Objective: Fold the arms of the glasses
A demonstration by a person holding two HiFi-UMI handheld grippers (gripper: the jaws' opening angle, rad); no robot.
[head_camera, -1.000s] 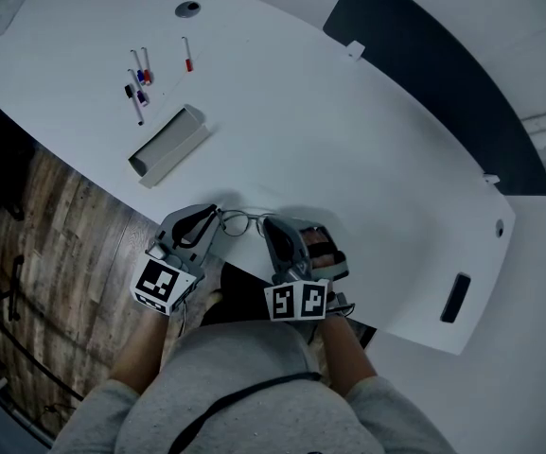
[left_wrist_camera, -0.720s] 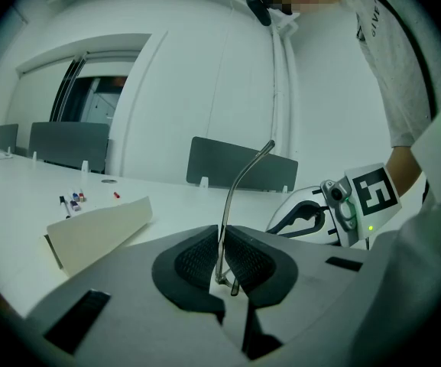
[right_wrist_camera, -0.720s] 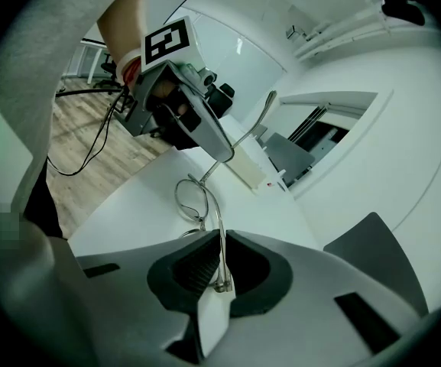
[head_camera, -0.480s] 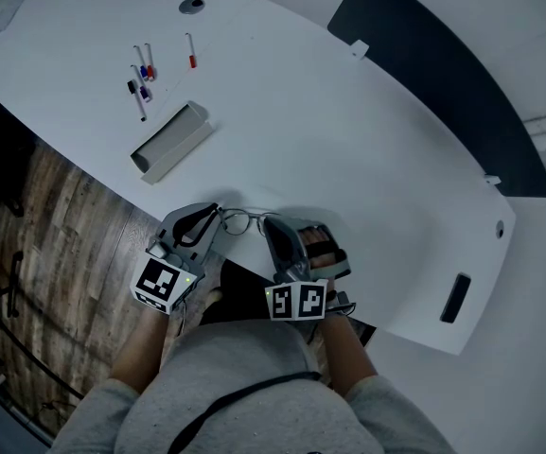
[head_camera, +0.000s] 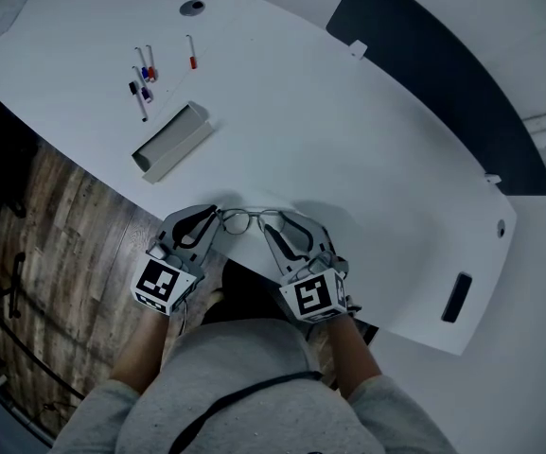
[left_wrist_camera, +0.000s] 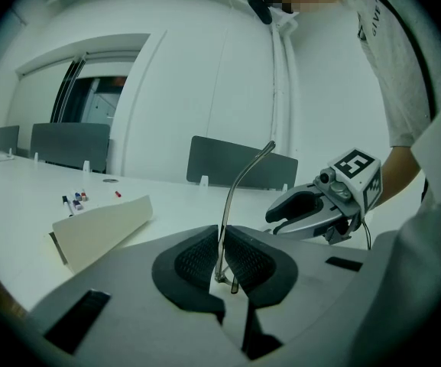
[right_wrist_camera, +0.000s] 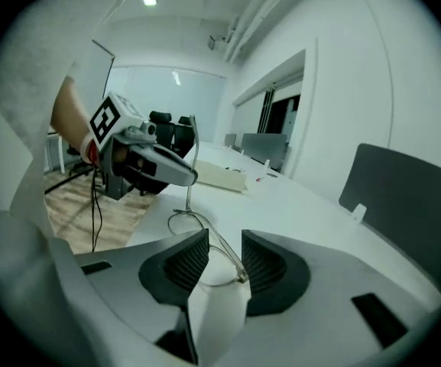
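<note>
Thin wire glasses (head_camera: 248, 220) hang at the white table's near edge between both grippers. My left gripper (head_camera: 215, 215) is shut on their left end; in the left gripper view its pads (left_wrist_camera: 202, 255) pinch the frame at the hinge, and one arm (left_wrist_camera: 243, 180) sticks up and curves right. My right gripper (head_camera: 281, 225) is at the glasses' right end with its jaws opening. In the right gripper view the other end of the glasses (right_wrist_camera: 222, 252) lies between the parted pads (right_wrist_camera: 264, 262) without being pressed. The lens rim (right_wrist_camera: 180, 222) shows beyond.
A pale open glasses case (head_camera: 170, 142) lies farther out on the table (head_camera: 348, 159), with several markers (head_camera: 142, 76) behind it. A dark chair back (head_camera: 433, 74) stands at the far right edge. A black slot (head_camera: 455, 296) sits in the table at the right. Wood floor (head_camera: 55, 244) lies left.
My right gripper has rolled, so its marker cube faces differently, and its jaws have parted from the glasses. The left gripper and the glasses have stayed in place.
</note>
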